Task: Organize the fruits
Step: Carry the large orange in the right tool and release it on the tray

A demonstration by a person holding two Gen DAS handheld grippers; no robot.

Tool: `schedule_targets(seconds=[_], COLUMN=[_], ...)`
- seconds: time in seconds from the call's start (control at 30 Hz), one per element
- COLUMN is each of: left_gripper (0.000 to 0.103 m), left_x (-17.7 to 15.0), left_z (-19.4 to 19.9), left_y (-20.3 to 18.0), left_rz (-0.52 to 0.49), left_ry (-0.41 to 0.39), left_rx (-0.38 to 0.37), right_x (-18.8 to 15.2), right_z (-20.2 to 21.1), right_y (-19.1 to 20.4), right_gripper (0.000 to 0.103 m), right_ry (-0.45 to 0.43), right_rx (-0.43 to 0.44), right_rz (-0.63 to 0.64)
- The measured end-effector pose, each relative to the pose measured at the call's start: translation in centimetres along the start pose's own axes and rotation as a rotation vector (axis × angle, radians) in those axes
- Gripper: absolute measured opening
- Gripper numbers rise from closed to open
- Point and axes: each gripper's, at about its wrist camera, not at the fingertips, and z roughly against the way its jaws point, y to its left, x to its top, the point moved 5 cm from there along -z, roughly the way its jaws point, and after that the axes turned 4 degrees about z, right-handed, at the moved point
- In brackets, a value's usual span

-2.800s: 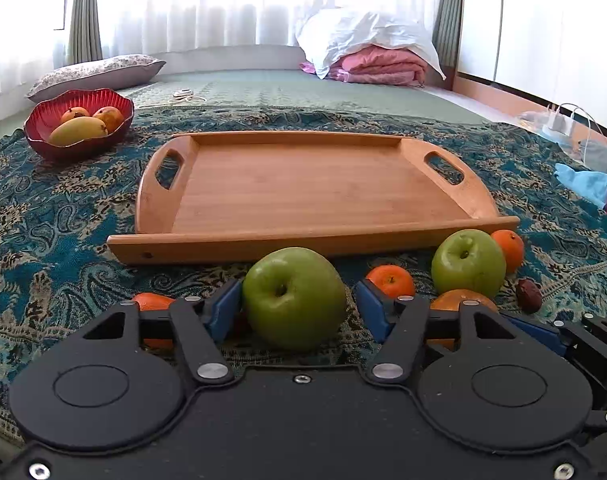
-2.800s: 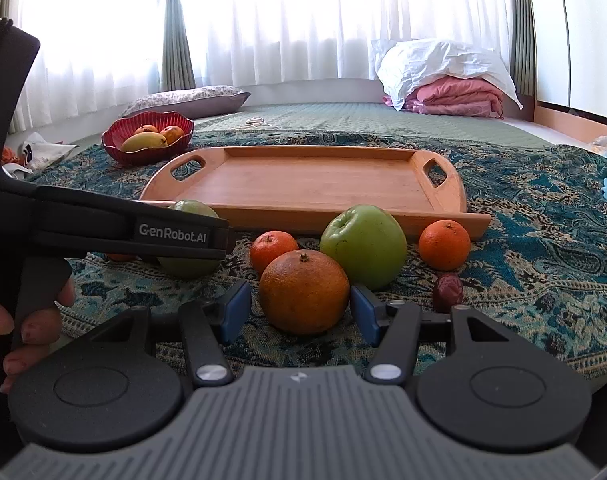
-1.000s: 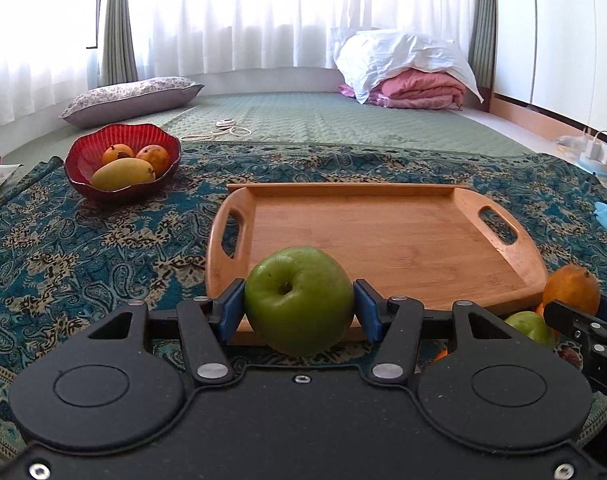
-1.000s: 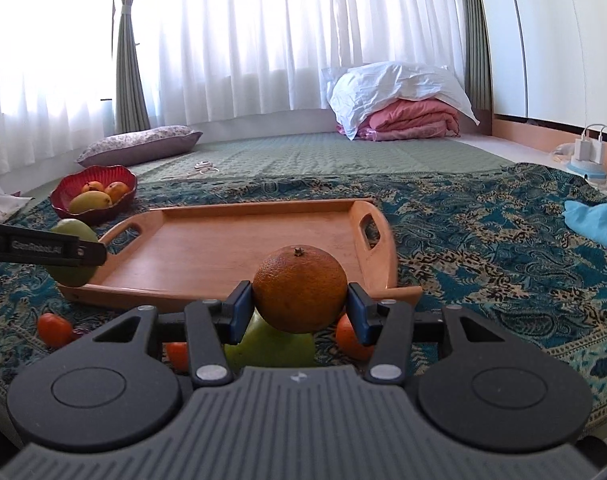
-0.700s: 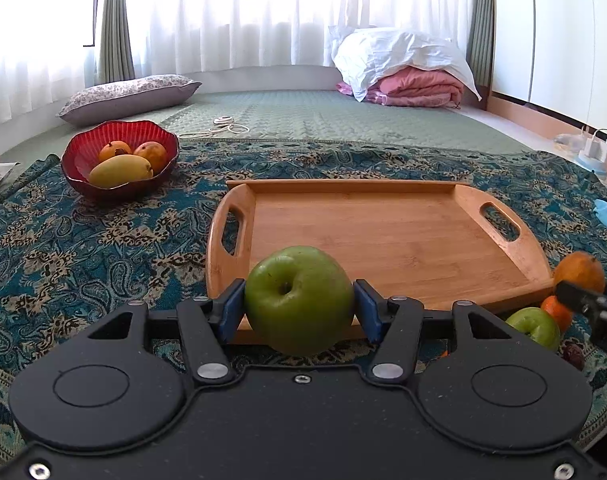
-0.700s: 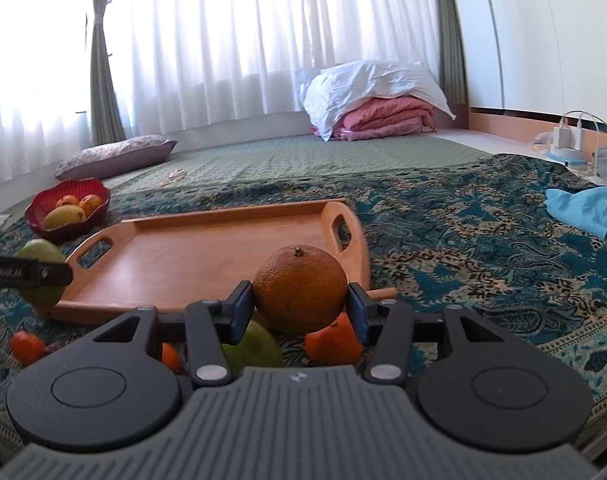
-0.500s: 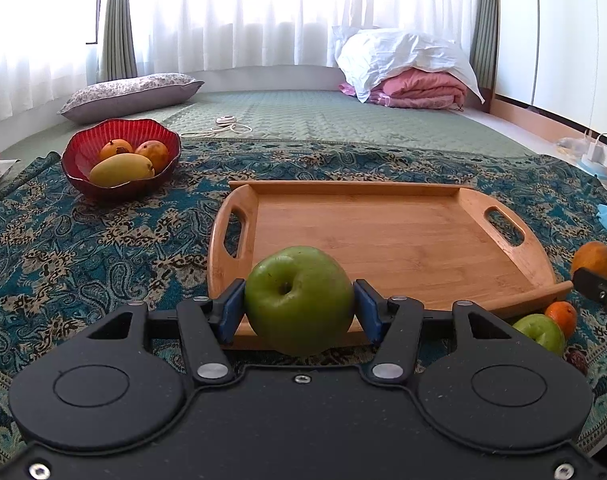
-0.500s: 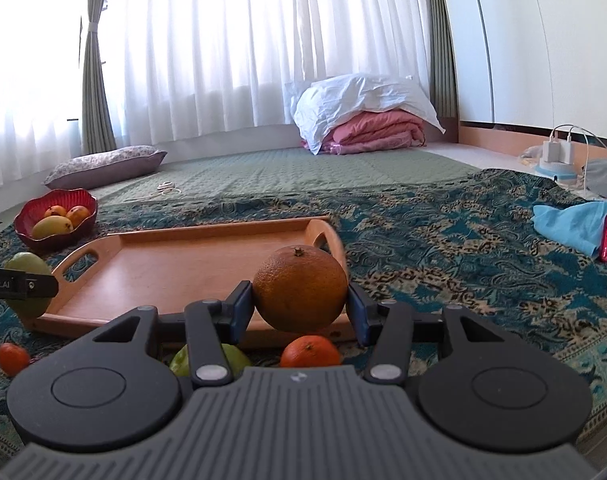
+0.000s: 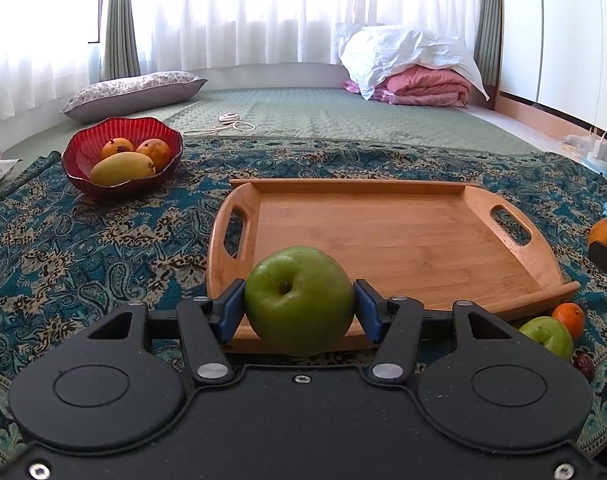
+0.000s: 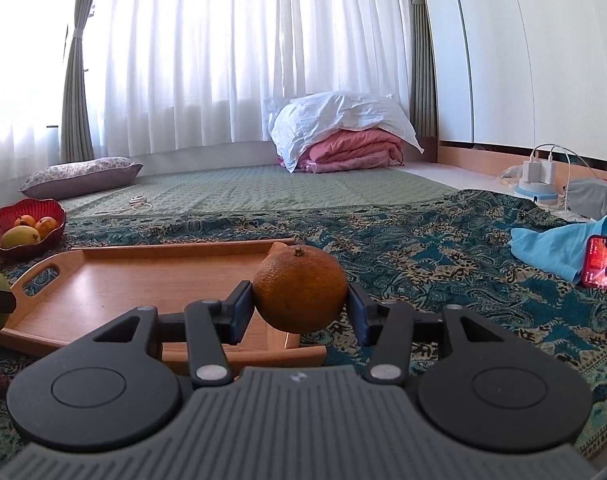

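Observation:
My left gripper (image 9: 299,306) is shut on a green apple (image 9: 298,300), held in the air before the near left corner of the bare wooden tray (image 9: 387,236). My right gripper (image 10: 300,308) is shut on a large orange (image 10: 300,290), held above the tray's (image 10: 143,280) near right corner. A second green apple (image 9: 548,336), a small orange (image 9: 568,319) and a dark date (image 9: 584,363) lie on the cloth at the tray's near right. The right gripper's orange shows at the left wrist view's right edge (image 9: 606,234).
A red bowl (image 9: 121,162) with mangoes stands on the patterned cloth (image 9: 83,240) far left of the tray. A blue cloth (image 10: 551,246) and a lit phone (image 10: 603,264) lie at the right. Pillows, a folded quilt (image 10: 343,148) and chargers are farther back.
Both grippers lifted their fruit off the cloth and rose. The right gripper has swung to the right, so the tray now sits left in its view.

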Motion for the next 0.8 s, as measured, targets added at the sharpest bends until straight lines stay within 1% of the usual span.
schedule_targets(seconds=[0.07, 0.17, 0.4, 0.47, 0.57, 0.6, 0.67, 0.73, 0.8], left_gripper=[0.055, 0.055, 0.055, 0.055, 0.055, 0.055, 0.055, 0.055, 0.055], left_x=[0.0, -0.2, -0.3, -0.5, -0.8, -0.9, -1.1, -1.3, -1.3], left_z=[-0.1, -0.1, 0.1, 0.1, -0.2, -0.3, -0.4, -0.1, 0.2], left_y=[-0.1, -0.5, -0.9, -1.1, -1.4, -1.5, -1.7, -2.0, -2.3], left_rz=[0.000, -0.003, -0.002, 0.006, 0.017, 0.018, 0.012, 0.005, 0.001], left_ry=[0.000, 0.006, 0.007, 0.011, 0.030, 0.036, 0.044, 0.044, 0.040], left_rx=[-0.001, -0.007, -0.010, -0.011, -0.020, -0.023, -0.023, -0.023, -0.031], right_x=[-0.3, -0.8, -0.8, -0.5, -0.2, -0.1, -0.1, 0.3, 0.8], right_z=[-0.2, 0.1, 0.8, 1.0, 1.6, 1.8, 2.0, 1.9, 1.7], right_y=[0.2, 0.2, -2.1, -2.8, -2.9, -2.6, -2.0, -2.2, -3.1], right_gripper=[0.054, 0.054, 0.054, 0.054, 0.054, 0.054, 0.054, 0.054, 0.054], right_ry=[0.001, -0.021, -0.057, -0.083, -0.112, -0.115, -0.111, -0.101, -0.088], right_rx=[0.004, 0.007, -0.010, -0.018, -0.040, -0.031, 0.013, 0.043, 0.050], right_rz=[0.007, 0.002, -0.033, -0.017, 0.044, 0.062, 0.107, 0.092, 0.071])
